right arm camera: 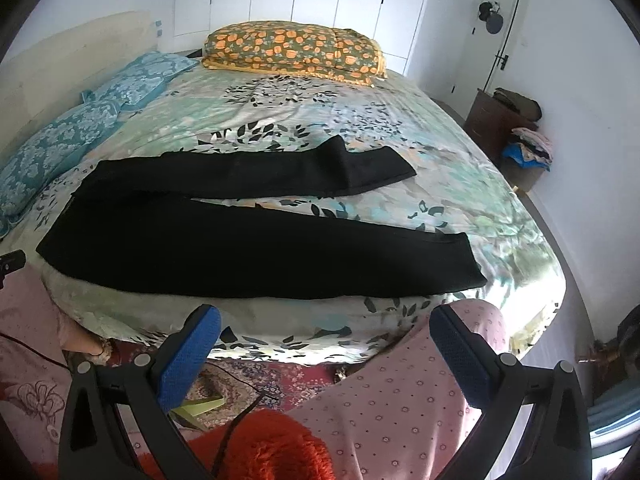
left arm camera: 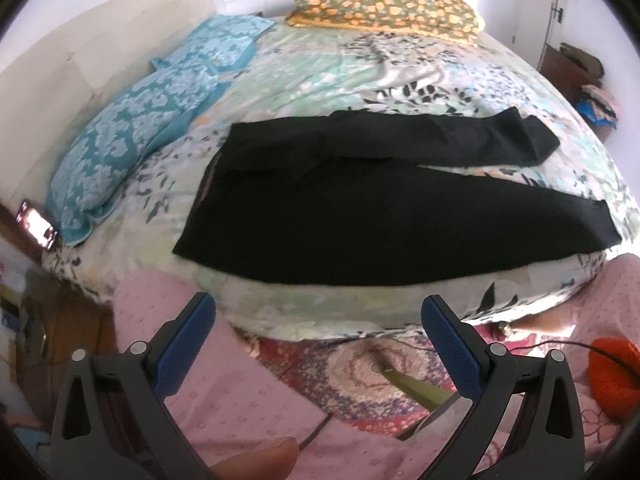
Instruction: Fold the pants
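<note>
Black pants [left arm camera: 360, 216] lie spread flat on the floral bedsheet [left arm camera: 320, 72], waist at the left, both legs running to the right. The far leg's end is folded over itself [left arm camera: 536, 140]. The pants also show in the right wrist view [right arm camera: 256, 252], with the near leg along the bed's front edge. My left gripper [left arm camera: 318, 344] is open and empty, held off the bed below its front edge. My right gripper [right arm camera: 326, 352] is open and empty, also held below the front edge, near the leg ends.
Two teal pillows [left arm camera: 132, 132] lie at the bed's left and an orange-patterned pillow [right arm camera: 296, 50] at the far side. A headboard [right arm camera: 60, 64] stands at the left. A dresser with clothes [right arm camera: 516, 128] stands right. A patterned rug [left arm camera: 360, 368], the person's pink-clad legs [right arm camera: 400, 412] and a phone [left arm camera: 38, 226] are below.
</note>
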{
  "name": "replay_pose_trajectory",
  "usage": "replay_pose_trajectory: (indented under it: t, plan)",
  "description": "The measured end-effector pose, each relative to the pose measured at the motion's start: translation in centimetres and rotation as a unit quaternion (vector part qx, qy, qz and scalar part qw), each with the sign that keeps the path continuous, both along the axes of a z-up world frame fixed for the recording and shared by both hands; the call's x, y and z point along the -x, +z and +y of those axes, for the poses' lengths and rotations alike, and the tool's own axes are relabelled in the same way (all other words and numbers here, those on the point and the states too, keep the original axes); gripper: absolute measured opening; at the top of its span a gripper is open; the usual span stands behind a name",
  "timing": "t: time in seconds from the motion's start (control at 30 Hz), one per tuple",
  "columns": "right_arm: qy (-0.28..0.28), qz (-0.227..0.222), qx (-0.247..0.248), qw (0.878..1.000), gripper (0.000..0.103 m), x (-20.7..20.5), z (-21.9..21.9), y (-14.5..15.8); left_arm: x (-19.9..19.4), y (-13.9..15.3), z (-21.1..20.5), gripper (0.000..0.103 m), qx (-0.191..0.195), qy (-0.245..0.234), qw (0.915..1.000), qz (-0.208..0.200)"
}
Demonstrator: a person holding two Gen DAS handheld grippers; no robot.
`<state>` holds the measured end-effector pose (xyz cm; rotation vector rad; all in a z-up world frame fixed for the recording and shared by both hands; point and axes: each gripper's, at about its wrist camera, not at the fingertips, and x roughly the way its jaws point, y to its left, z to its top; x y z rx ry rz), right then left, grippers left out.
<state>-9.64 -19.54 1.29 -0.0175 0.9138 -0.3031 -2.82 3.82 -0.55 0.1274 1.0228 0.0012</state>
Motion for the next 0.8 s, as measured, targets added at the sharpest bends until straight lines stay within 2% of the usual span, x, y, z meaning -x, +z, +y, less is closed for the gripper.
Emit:
replay_pose_trajectory:
  t: [0.27, 0.63, 0.8]
  plan:
    - [0.028, -0.001, 0.008, 1.0, 0.103, -0.2, 1.1, 0.1, 0.4, 0.2, 0.4, 0.103, -0.004, 0.006, 1.0, -0.007]
    - [0.03, -0.015, 0.013, 0.999, 0.103, 1.2, 1.6, 0.7, 1.5, 0.7, -2.4, 0.103, -0.017, -0.061, 0.9977, -0.023]
    - [0.025, -0.026, 0.014, 0.999, 0.103, 2.6, 1.6, 1.1, 2.2, 1.1, -3.2, 0.103, -0.017, -0.077, 0.9964, -0.031]
